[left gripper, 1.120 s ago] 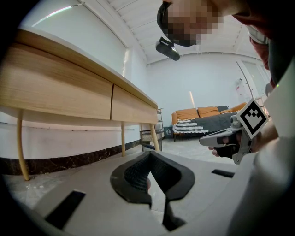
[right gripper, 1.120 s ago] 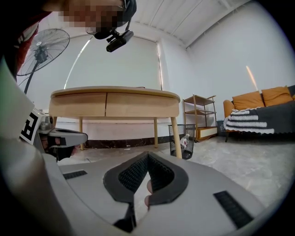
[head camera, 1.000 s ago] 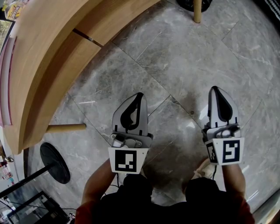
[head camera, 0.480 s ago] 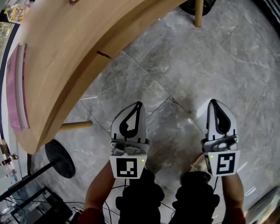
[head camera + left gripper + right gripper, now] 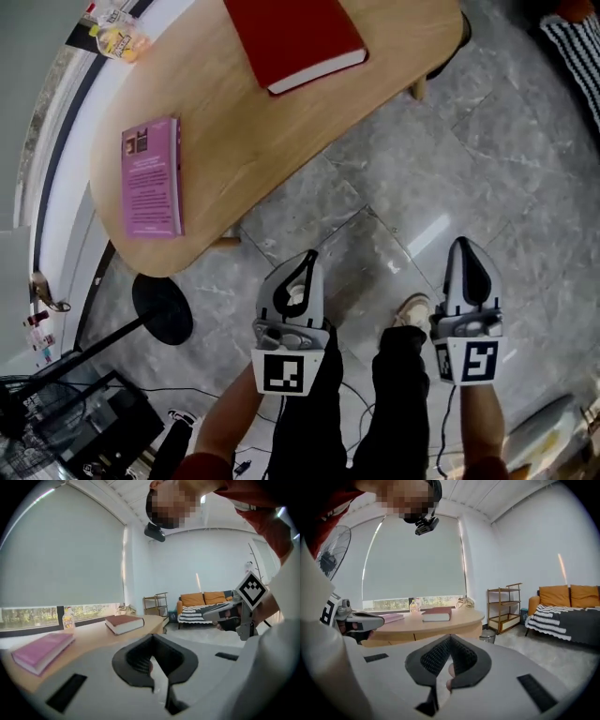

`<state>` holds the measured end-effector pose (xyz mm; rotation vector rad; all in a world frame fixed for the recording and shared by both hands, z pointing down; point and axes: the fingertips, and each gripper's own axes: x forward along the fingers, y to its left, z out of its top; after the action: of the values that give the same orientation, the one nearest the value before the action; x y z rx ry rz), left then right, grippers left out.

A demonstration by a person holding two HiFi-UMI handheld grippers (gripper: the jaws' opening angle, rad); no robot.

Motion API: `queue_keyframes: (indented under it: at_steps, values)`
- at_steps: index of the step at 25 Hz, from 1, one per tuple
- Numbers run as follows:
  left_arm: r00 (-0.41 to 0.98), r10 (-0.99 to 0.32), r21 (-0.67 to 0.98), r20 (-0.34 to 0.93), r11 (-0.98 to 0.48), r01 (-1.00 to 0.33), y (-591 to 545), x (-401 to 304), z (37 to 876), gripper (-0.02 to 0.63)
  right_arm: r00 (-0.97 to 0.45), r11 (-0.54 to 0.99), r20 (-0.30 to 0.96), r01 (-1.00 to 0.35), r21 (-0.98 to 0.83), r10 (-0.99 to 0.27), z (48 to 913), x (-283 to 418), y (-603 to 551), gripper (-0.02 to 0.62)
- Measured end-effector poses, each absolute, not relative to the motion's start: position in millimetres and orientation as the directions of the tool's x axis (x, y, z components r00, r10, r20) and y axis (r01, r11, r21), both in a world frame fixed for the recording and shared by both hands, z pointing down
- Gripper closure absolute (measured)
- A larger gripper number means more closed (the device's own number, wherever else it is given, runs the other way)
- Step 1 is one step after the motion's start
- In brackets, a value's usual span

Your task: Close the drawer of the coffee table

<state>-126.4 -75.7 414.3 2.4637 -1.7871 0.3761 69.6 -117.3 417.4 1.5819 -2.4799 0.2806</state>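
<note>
The drawer (image 5: 433, 633) sits in the front side of the coffee table (image 5: 244, 141), under the wood top. Only the right gripper view shows it. There it looks flat with the front and a thin dark line marks its edge, so I think it is pushed all the way in. From above, the top hides it.

The table is at 11 o'clock from the person. A red book (image 5: 295, 37) and a purple book (image 5: 152, 176) lie on it, well apart. A small bottle (image 5: 117, 33) stands by its far edge.

The left gripper (image 5: 309, 258) is clenched with nothing in it. The right gripper (image 5: 461, 248) is clenched too, and bare. Both hang over the floor (image 5: 487, 169), away from the table.

What could go wrong? If the drawer has a tiny gap I cannot see, it needs one more push. Going back low, a gripper could bump the round table edge and shake the books.

A black round stand foot (image 5: 162, 307) sits at 9 o'clock, close to the left gripper, with cords near the person's shoe (image 5: 410, 311). A step that way could trip. The wide open floor is at 1 to 3 o'clock.
</note>
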Motion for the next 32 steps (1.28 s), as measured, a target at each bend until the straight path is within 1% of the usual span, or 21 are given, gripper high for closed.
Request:
queue_keyframes:
  at_steps: [7, 11, 13, 17, 21, 24, 27, 32]
  values:
    - [0.169, -0.956, -0.029, 0.242, -0.181, -0.983, -71.2, -141.6, 238.3, 0.6, -0.36, 0.353, 0.299, -0.932, -0.077, -0.884, 252.3, 89.7, -98.8, 0.598]
    - [0.115, -0.966, 0.012, 0.234, -0.115, -0.993, -68.3, -153.4, 153.5, 0.6, -0.338, 0.325, 0.305, -0.941, -0.094, -0.89, 167.7, 93.1, -88.2, 0.598]
    - [0.107, -0.97, 0.015, 0.218, -0.106, -0.994, -72.9, -156.0, 121.5, 0.6, -0.329, 0.317, 0.281, -0.944, -0.091, -0.901, 131.8, 94.1, -93.3, 0.598]
    - [0.132, -0.973, -0.024, 0.188, -0.139, -0.99, -68.7, -157.2, 61.3, 0.6, -0.325, 0.317, 0.247, -0.946, -0.072, -0.913, 59.8, 96.5, -92.2, 0.598]
    - [0.134, -0.972, 0.001, 0.191, -0.136, -0.991, -51.2, -168.1, -1.2, 0.6, -0.317, 0.318, 0.214, -0.947, -0.03, -0.924, -10.2, 100.8, -78.4, 0.598]
    - [0.121, -0.984, -0.009, 0.127, -0.123, -0.992, -49.4, -180.4, -52.7, 0.6, -0.326, 0.331, 0.148, -0.944, 0.009, -0.934, -61.5, 96.0, -78.2, 0.598]
    - [0.13, -0.99, -0.027, 0.062, -0.132, -0.991, -45.7, -188.5, -101.8, 0.6, -0.352, 0.357, 0.072, -0.93, 0.089, -0.933, -114.0, 86.2, -68.3, 0.598]
    - [0.147, -0.978, -0.145, -0.148, -0.125, -0.981, -41.3, -194.1, -191.8, 0.6, -0.379, 0.366, -0.051, -0.916, 0.162, -0.924, -185.2, 70.1, -65.0, 0.598]
